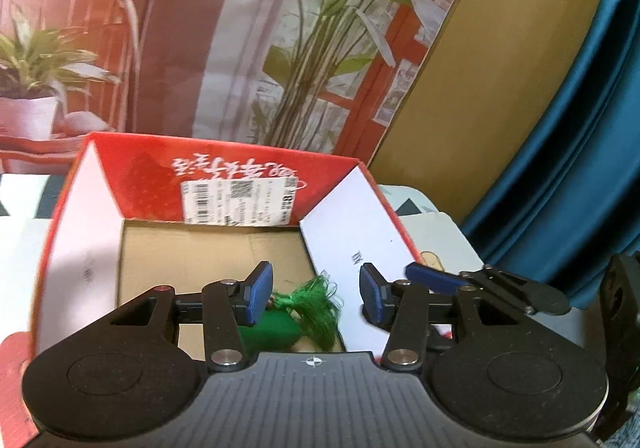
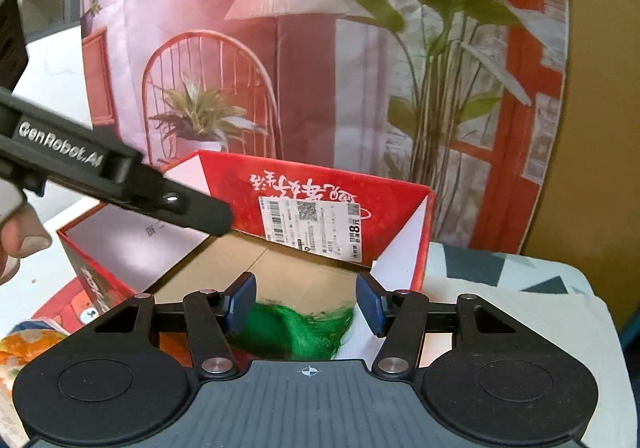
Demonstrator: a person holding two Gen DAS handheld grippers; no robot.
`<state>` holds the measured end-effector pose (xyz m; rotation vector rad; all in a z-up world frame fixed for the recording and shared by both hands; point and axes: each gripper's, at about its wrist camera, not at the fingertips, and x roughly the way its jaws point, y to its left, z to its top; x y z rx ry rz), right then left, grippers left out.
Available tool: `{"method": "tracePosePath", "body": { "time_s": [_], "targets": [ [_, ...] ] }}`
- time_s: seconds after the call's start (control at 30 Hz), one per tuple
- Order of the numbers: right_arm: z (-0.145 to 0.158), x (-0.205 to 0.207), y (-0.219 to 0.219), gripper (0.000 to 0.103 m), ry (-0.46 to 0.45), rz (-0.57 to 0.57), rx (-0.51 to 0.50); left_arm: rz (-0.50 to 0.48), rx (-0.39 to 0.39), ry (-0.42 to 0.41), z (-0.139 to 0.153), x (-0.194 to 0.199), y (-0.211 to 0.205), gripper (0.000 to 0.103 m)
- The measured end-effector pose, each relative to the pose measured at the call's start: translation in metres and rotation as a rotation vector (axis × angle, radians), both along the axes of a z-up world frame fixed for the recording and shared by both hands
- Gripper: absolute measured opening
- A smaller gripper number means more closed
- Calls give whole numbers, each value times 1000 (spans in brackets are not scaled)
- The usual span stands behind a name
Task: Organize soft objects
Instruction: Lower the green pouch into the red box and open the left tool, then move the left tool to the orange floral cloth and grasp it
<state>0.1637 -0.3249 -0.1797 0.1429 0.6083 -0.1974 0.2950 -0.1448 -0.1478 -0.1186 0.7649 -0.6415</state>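
Note:
An open red cardboard box (image 1: 240, 167) (image 2: 316, 183) stands on the table with its flaps up and its brown floor showing. Inside it, at the near edge, lies a green soft toy (image 1: 276, 332) with a green thread tassel (image 2: 304, 332). My left gripper (image 1: 316, 294) hangs over the toy with its blue pads apart and a gap beside the right pad. My right gripper (image 2: 306, 306) is open over the tassel, pads not pressing it. Each gripper shows at the edge of the other's view; a person's thumb (image 2: 20, 236) holds the left one.
A printed backdrop (image 2: 280, 67) of a chair, lamp and plants stands just behind the box. A teal curtain (image 1: 580, 127) and a tan board (image 1: 500, 67) are to the right. A colourful packet (image 2: 24, 352) lies left of the box on the patterned cloth (image 2: 500, 268).

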Motion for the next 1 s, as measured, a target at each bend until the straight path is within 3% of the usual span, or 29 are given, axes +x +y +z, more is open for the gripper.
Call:
{"method": "tracePosePath", "body": {
  "time_s": [0.3, 0.57, 0.77, 1.0],
  "targets": [
    [11, -31, 36, 52, -54, 22, 59, 56, 36, -46, 8, -47, 50, 50],
    [-1, -59, 93, 52, -59, 38, 143, 126, 60, -49, -1, -95, 88, 50],
    [-16, -81, 123, 52, -43, 22, 203, 186, 40, -33, -15, -128, 110, 50],
    [-19, -102, 132, 52, -61, -15, 172, 228, -2, 8, -31, -147, 119, 49]
  ]
}}
